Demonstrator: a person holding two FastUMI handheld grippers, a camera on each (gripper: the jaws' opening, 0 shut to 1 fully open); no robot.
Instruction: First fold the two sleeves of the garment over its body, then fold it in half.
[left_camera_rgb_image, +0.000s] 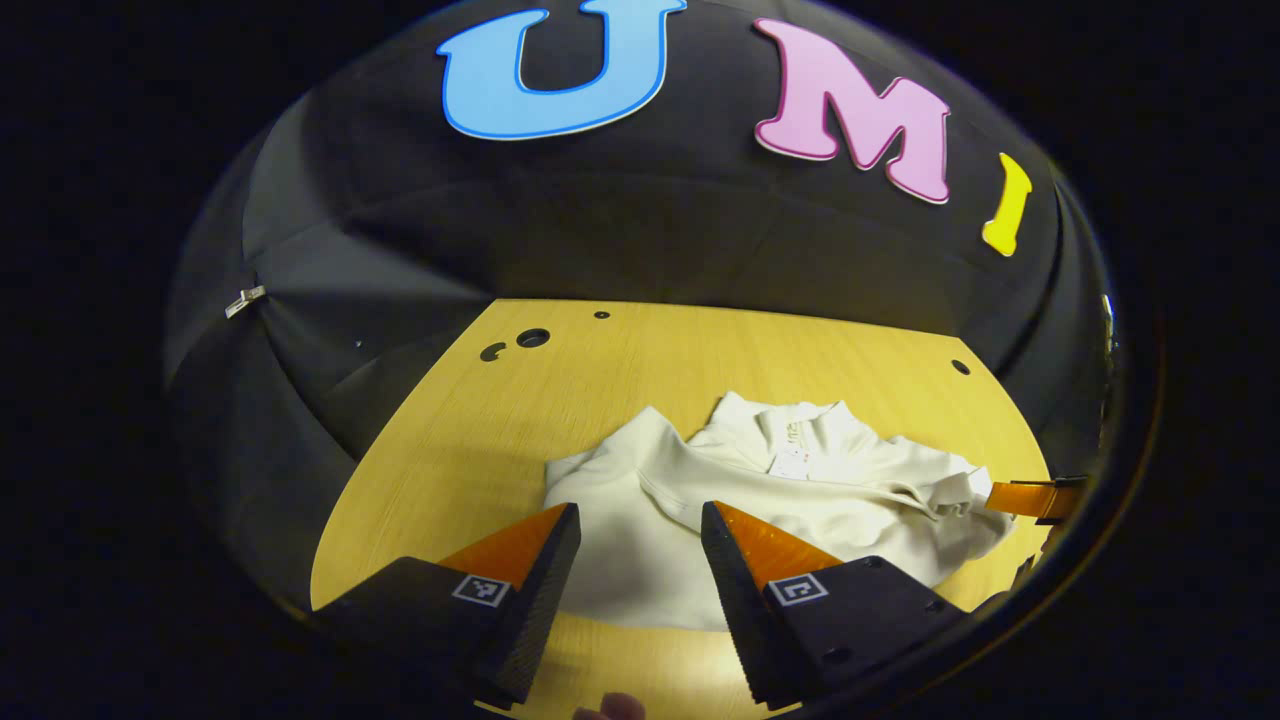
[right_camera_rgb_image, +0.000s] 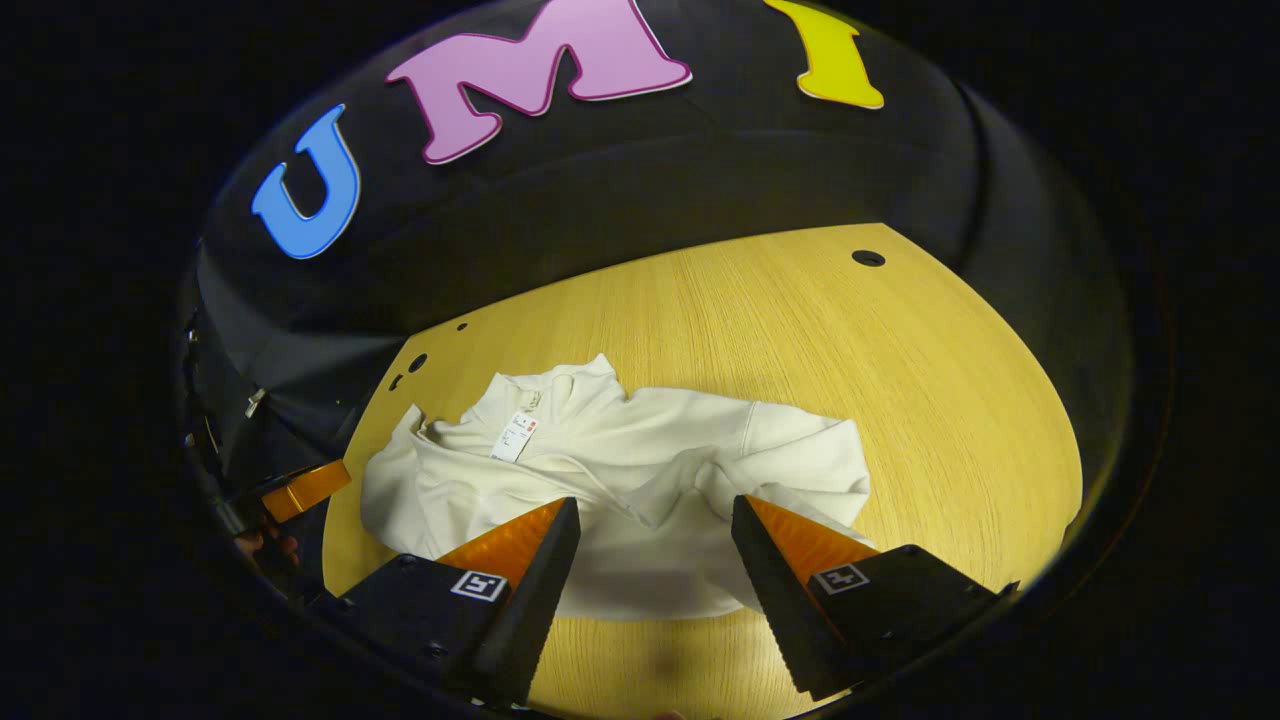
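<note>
The left gripper (left_camera_rgb_image: 640, 570) hangs above the near edge of the garment (left_camera_rgb_image: 760, 500), fingers spread wide and holding nothing. The right gripper (right_camera_rgb_image: 655, 565) hovers likewise over the garment's near hem, fingers apart and empty. The cream garment lies on the wooden desk (right_camera_rgb_image: 900, 380), both sleeves already folded across its body, collar toward the black cloth wall (left_camera_rgb_image: 600, 230).

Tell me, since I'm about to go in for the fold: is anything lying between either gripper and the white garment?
Nothing visible does. The left gripper and right gripper both hang open right above the near hem of the garment, which lies alone on the wooden table, both sleeves already folded over its body.
</note>
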